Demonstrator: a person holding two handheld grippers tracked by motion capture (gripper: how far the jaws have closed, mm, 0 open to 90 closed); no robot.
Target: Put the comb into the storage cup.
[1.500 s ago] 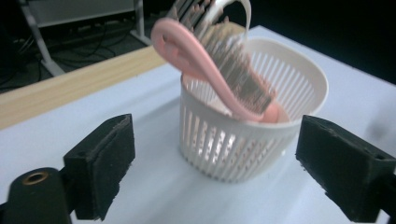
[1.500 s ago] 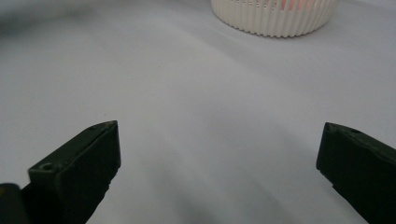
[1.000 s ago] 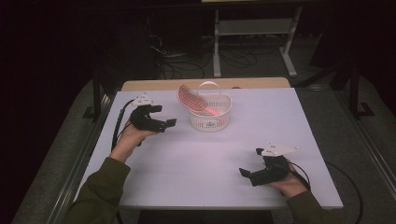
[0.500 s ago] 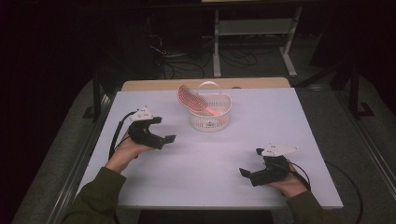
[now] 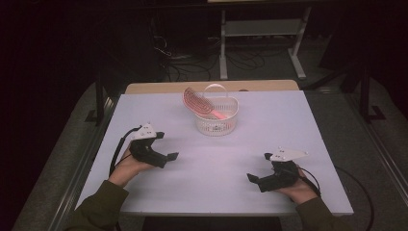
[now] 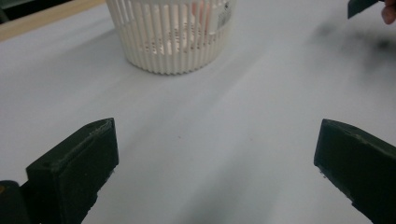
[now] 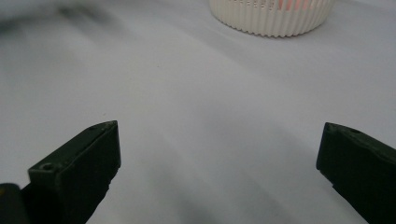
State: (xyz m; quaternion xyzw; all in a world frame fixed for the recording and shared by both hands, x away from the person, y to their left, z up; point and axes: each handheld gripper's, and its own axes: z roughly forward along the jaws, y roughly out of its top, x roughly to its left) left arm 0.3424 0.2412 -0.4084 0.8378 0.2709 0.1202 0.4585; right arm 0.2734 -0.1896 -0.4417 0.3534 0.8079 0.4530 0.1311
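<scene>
The left gripper (image 5: 163, 156) is held low over the white table (image 5: 159, 110) with its jaws released wide and nothing between them; they have just been opening to that spread. Ahead of these jaws, and slightly to their left as its own camera looks, stands the white slatted basket (image 6: 170, 35), well apart from the tips. A pink hairbrush (image 5: 198, 103) is lodged in it, the ribbed head leaning up over the rim on the side facing the left jaws and the handle sunk inside.

The work appears to be done with the brush in the basket, so the step in hand is judged to be a withdrawal to rest. It would be done well if the jaws were kept spread and drawn straight back along the tabletop, so that the light basket is not nudged and the propped brush head is not tipped out. The trailing cable should be kept clear of the jaws.

The right gripper (image 5: 262, 180) rests near the table's near edge, its jaws likewise released and empty, with the basket (image 7: 273, 16) far ahead of them and a little to their right. Between either pair of jaws and the basket only bare tabletop is seen. Beyond the table's far edge, a wooden strip, floor cables and a metal stand lie in the dark, well out of reach and of no hindrance.
</scene>
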